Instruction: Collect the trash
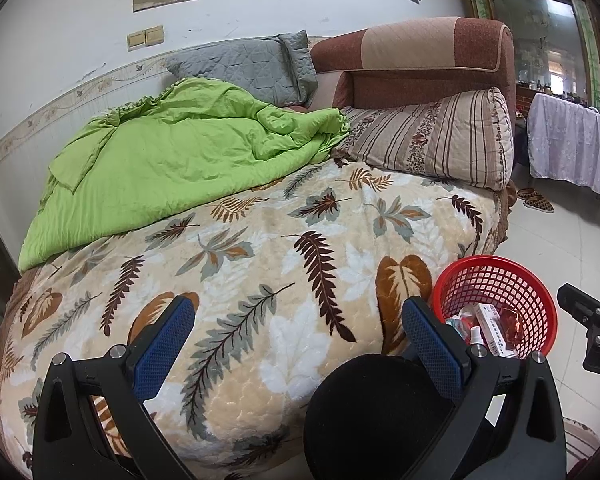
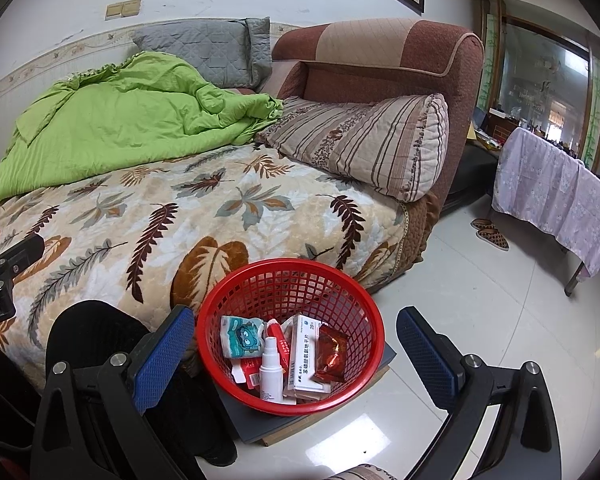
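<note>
White tile floor (image 2: 480, 320) runs beside a bed covered by a leaf-patterned blanket (image 1: 260, 272), with a crumpled green quilt (image 1: 172, 160) toward the wall, a grey pillow (image 1: 252, 68) behind it and a striped pillow (image 1: 432, 136) against the brown padded headboard (image 1: 416, 56). Just off the bed's near corner, a red mesh basket (image 2: 256, 292) stands on a flat grey board (image 2: 256, 420) lying on the floor. Inside the basket are a pack of tissues (image 2: 242, 337), a white spray bottle (image 2: 270, 368), a white medicine box (image 2: 306, 356), a dark red foil packet (image 2: 332, 354) and some smaller red-and-white cartons. Over the basket the right gripper (image 2: 296, 356) hangs with its blue-padded fingers (image 2: 164, 352) spread wide, one on each side of the rim, holding nothing. Above the blanket, the left gripper (image 1: 296, 344) is likewise wide open and empty, with the basket just beside its right finger. A person's dark-clothed knee (image 1: 372, 412) shows low in the left wrist view. Farther off, slippers (image 2: 490, 232) lie on the floor near a cloth-draped surface (image 2: 552, 196).
</note>
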`<state>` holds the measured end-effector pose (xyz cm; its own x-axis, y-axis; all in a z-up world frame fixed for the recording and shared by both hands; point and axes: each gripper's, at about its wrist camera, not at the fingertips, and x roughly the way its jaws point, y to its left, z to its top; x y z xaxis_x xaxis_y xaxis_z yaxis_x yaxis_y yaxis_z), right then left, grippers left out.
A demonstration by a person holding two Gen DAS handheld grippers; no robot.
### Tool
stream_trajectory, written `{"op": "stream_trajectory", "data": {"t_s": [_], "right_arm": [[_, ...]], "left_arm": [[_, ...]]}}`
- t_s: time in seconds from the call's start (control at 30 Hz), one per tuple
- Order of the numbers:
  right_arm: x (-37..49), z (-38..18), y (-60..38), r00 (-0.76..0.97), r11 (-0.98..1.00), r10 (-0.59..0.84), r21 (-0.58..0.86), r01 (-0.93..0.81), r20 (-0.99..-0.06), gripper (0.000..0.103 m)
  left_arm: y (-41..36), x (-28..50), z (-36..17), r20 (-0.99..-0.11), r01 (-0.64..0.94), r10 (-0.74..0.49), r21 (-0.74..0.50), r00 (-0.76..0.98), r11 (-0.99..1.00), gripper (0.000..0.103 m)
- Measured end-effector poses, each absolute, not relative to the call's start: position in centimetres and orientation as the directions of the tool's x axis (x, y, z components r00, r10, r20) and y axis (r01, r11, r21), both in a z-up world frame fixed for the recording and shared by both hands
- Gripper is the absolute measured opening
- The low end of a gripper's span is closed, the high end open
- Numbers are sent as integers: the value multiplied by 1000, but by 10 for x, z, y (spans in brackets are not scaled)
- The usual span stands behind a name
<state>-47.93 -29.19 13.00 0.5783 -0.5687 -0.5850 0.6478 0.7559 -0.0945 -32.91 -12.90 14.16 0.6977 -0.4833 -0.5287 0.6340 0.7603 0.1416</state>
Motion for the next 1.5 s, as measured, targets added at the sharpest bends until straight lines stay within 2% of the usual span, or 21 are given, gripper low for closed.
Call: {"op": "stream_trajectory", "data": {"t_s": [0.7, 0.87, 1.03, 1.2, 1.37, 1.5], "right_arm": [[-475, 136, -285, 586, 761, -570, -100, 641, -576, 102], [-457, 144, -290, 619, 789, -526, -63, 611, -583, 102], [-390, 153, -289, 664, 861, -412, -29, 508, -624, 102], [-301, 143, -280, 662, 910, -253, 59, 410, -705, 102], [-187, 98, -243, 570, 947, -154, 45, 319, -807, 102], [-113, 53, -214, 522, 967, -95, 47, 252, -847, 102]], "left_arm": [[-128, -329, 142, -529, 635, -487, 132, 694, 761, 103], [-128, -315, 144, -548, 611, -467, 107, 694, 784, 103], [-94, -276, 142, -571, 514, -396, 53, 719, 856, 103], [-54, -215, 127, -631, 347, -232, 63, 740, 936, 103], [-17, -141, 97, -728, 234, -118, 60, 675, 970, 103], [-2, -90, 67, -778, 181, -50, 83, 626, 980, 103]]}}
